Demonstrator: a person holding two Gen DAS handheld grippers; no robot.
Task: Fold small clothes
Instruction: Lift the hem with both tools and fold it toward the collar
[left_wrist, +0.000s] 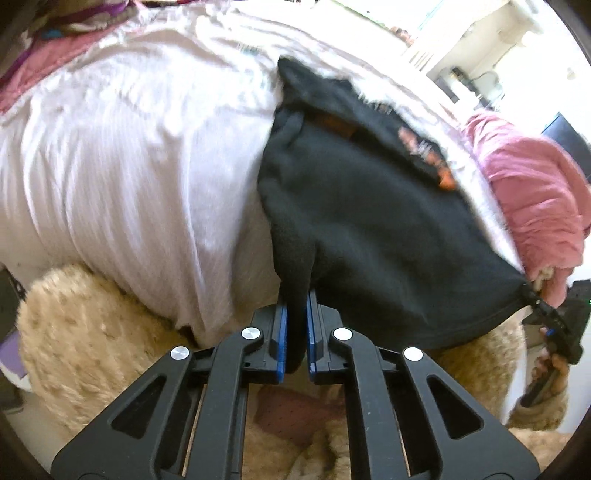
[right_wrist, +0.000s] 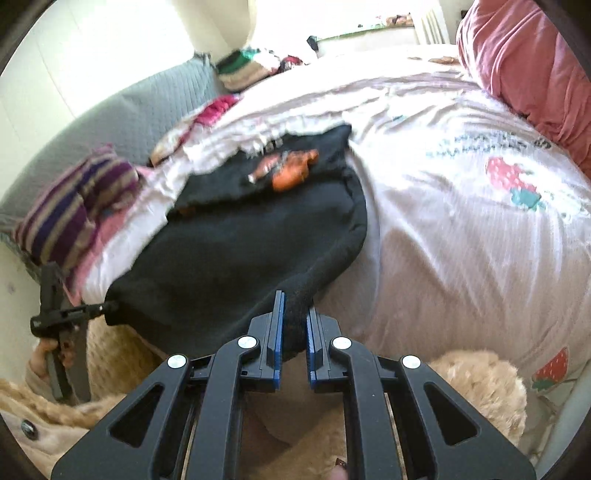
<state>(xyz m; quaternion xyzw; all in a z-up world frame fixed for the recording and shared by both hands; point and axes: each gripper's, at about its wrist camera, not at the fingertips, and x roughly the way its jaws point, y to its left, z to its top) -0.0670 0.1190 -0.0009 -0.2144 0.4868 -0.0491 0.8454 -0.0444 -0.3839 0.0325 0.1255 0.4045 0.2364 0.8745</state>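
- Two grippers, both mine, both clamped on one garment.
- Bed cover (right_wrist: 461, 221): pale pink-white, ribbed, strawberry prints on it, fills most of both views. Largest thing here.
- Black shirt (left_wrist: 362, 229): small, with an orange print (right_wrist: 291, 171) near its far end. Far part lies on the bed cover; near hem is lifted off it and stretched between my two tools.
- Pink pillow (right_wrist: 524, 62): at the bed's far right corner in the right view, apart from the shirt.
- Striped cloth (right_wrist: 77, 199): purple and tan, bunched at the bed's left edge, just beside the shirt's left side.
- Fuzzy tan sleeve (left_wrist: 85, 339): mine, low in both views under the bed edge.
- Left gripper (left_wrist: 295, 325): blue pads pressed together on a bunched fold of the shirt's hem, cloth pinched between them.
- Right gripper (right_wrist: 294, 328): same state, pads shut tight on a fold at the other hem corner. From the left view it shows small at the far right, cloth pulled taut to its tip.
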